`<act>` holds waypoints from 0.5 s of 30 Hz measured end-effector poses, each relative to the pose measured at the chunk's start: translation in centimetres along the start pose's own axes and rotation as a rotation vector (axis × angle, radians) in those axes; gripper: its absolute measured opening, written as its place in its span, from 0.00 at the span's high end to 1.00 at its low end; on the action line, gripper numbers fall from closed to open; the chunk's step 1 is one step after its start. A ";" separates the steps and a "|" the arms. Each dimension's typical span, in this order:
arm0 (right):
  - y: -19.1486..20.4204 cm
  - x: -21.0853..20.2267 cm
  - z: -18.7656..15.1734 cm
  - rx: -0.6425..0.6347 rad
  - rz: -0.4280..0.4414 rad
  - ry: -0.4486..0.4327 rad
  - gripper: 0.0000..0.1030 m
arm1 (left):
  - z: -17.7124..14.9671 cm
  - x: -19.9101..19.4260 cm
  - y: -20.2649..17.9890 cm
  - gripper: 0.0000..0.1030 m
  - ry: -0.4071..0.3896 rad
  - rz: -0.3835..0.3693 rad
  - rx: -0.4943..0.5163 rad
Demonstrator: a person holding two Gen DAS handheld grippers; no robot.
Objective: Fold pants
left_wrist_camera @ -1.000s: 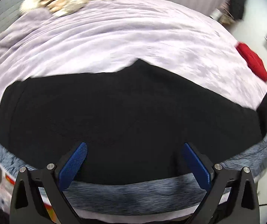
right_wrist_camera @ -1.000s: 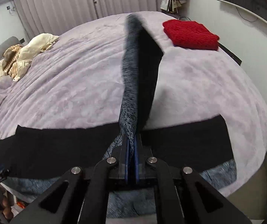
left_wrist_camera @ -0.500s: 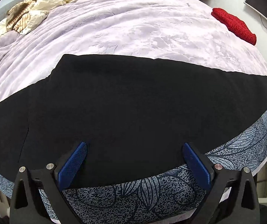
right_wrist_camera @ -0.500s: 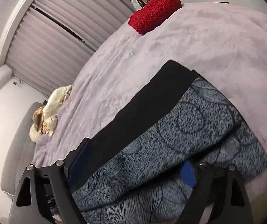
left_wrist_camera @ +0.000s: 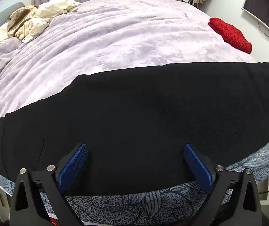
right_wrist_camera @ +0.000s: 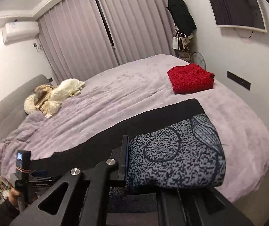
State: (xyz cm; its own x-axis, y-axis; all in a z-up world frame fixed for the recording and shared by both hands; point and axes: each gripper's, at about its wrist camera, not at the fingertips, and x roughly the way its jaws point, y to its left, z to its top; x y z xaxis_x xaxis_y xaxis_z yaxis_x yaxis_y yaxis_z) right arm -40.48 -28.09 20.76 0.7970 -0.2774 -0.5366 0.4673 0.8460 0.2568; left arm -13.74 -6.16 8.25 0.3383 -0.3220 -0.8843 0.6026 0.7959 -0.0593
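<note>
Left gripper (left_wrist_camera: pixel 135 166) gapes over flat black pants (left_wrist_camera: pixel 134 124); right gripper (right_wrist_camera: pixel 127 162) clamps their speckled leaf-print fabric.

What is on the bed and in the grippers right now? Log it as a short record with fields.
pants: black, spread along the near edge of the bed, patterned cloth showing at the edge
left gripper: open, above the pants, holding nothing
right gripper: shut on a bunch of the patterned cloth
red knit: folded, on the bed beyond the pants
cream clothes: heaped on the bed's far side
</note>
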 end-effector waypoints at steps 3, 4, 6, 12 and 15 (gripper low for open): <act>-1.9 3.3 -1.6 0.011 -0.110 0.105 0.93 | -0.6 1.4 -0.6 0.01 0.036 -0.004 0.020; -3.0 5.0 -2.7 0.030 -0.142 0.153 0.93 | -1.0 2.1 -0.7 0.01 0.053 0.003 0.026; -4.7 8.1 -4.7 0.030 -0.200 0.238 0.93 | -1.5 3.5 -0.7 0.01 0.087 0.022 0.025; -9.2 10.8 -7.9 0.100 -0.319 0.348 0.37 | -1.5 2.6 -0.1 0.01 0.056 0.033 0.009; -10.8 7.3 -6.4 0.147 -0.506 0.236 0.30 | -1.3 1.5 1.3 0.01 0.020 0.036 -0.050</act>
State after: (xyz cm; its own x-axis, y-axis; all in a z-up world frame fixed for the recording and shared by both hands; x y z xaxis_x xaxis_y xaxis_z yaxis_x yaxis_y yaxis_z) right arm -42.21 -36.30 8.92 0.3609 -0.5079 -0.7822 0.8298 0.5576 0.0208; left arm -13.36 -4.96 6.22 0.3444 -0.2833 -0.8951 0.5534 0.8314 -0.0502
